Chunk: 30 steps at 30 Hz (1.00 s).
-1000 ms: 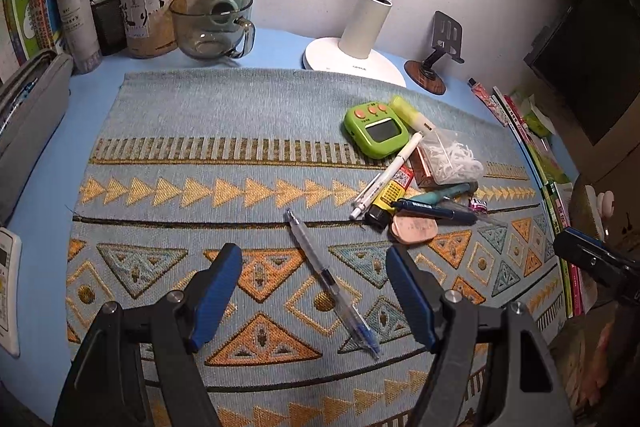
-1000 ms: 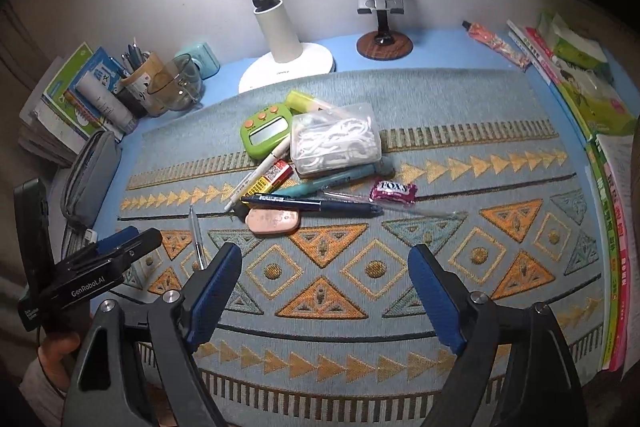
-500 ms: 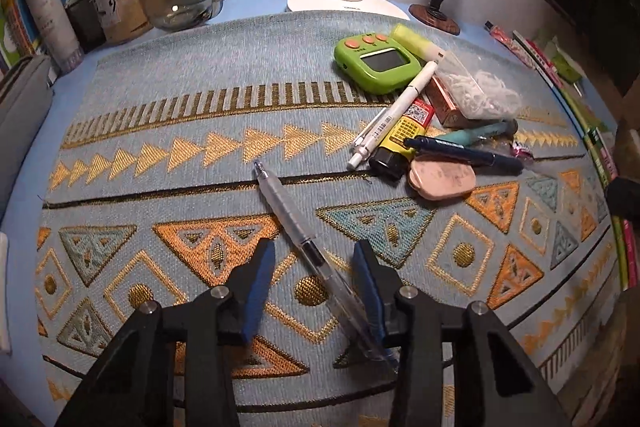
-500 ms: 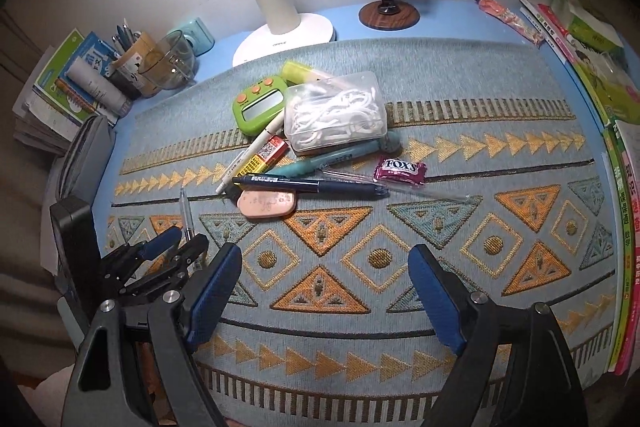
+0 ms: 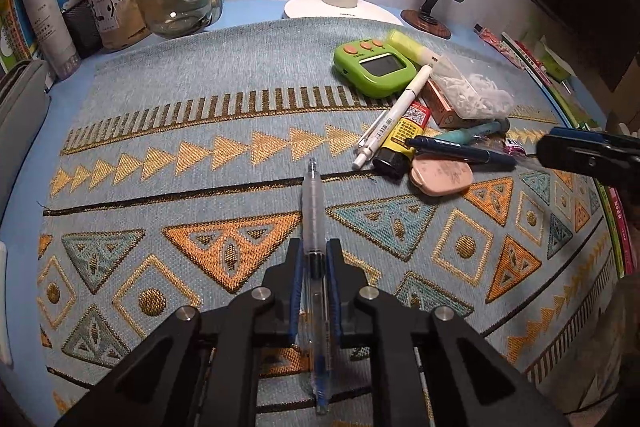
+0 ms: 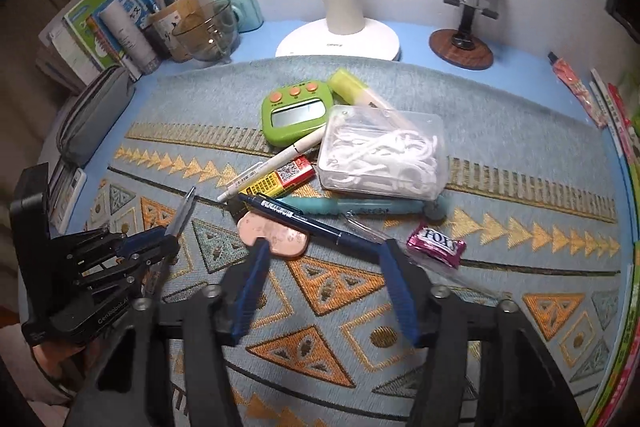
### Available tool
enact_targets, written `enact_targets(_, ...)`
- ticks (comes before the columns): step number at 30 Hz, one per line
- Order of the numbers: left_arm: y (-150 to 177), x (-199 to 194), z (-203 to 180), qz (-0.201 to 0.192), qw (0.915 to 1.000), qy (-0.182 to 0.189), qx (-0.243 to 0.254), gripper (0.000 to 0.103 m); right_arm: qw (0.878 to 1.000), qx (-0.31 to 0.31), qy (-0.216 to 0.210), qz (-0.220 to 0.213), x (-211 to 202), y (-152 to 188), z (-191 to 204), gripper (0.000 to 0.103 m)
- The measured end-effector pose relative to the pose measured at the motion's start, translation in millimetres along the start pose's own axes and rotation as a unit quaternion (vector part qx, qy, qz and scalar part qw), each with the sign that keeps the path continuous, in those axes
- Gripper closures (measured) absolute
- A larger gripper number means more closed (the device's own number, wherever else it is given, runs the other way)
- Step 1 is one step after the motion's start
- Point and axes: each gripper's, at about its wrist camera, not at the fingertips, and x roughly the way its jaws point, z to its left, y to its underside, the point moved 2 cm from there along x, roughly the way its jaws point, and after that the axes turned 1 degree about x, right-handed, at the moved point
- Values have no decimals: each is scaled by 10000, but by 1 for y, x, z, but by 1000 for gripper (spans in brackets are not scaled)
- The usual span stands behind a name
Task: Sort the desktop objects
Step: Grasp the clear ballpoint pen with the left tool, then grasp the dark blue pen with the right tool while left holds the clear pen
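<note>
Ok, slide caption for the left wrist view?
Left gripper shut on clear pen above patterned mat.

Clutter pile on the mat (image 5: 200, 131), right of centre

The timer (image 6: 296, 115) lies behind the pens; the lamp (image 6: 340, 39) stands behind it, and the pen cup (image 5: 116, 11) far left.

Clear pen (image 5: 313, 227) in left gripper (image 5: 314, 259)

Two grippers: the left gripper (image 5: 313, 261) and the right gripper (image 6: 324, 259). One clear pen (image 5: 312, 211). In the pile: one white pen (image 5: 394, 115), one dark blue pen (image 5: 460, 150), one teal pen (image 5: 468, 134). One green timer (image 5: 374, 67), one highlighter (image 5: 412, 49), one plastic box (image 6: 384, 151), one pink eraser (image 5: 440, 174), one sweet (image 6: 436, 245). One lamp (image 6: 340, 11), one phone stand (image 6: 468, 23), one glass cup (image 5: 178, 5), one pen holder (image 5: 114, 9).
</note>
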Motion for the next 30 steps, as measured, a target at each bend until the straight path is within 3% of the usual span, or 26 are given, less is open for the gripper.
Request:
enact_targets(1, 0, 0, 0, 3, 10000, 17, 16, 94, 9998, 4, -151, 124, 8, -2, 0, 66)
enact_targets(3, 2, -3, 0, -6, 10000, 17, 23, 94, 9991, -20, -350, 235, 20, -4, 2, 66)
enact_targets(10, 4, -5, 0, 26, 9999, 152, 57, 94, 9974, -634, -158, 289, 42, -14, 18, 65)
enact_targets(15, 6, -1, -3, 133, 9996, 229, 83, 94, 9937, -916, -229, 604, 50, -13, 17, 65)
enact_targets(19, 6, 0, -2, 149, 9996, 230, 61, 94, 9919, -895, -356, 823, 43, 1, 12, 78)
enact_targets(25, 4, 1, -2, 159, 9996, 224, 73, 94, 9957, -401, -280, 783, 28, 24, 1, 93)
enact_targets(30, 3, 2, -3, 162, 9996, 200, 132, 94, 9973, 371, 34, 634, 10, 44, -22, 93)
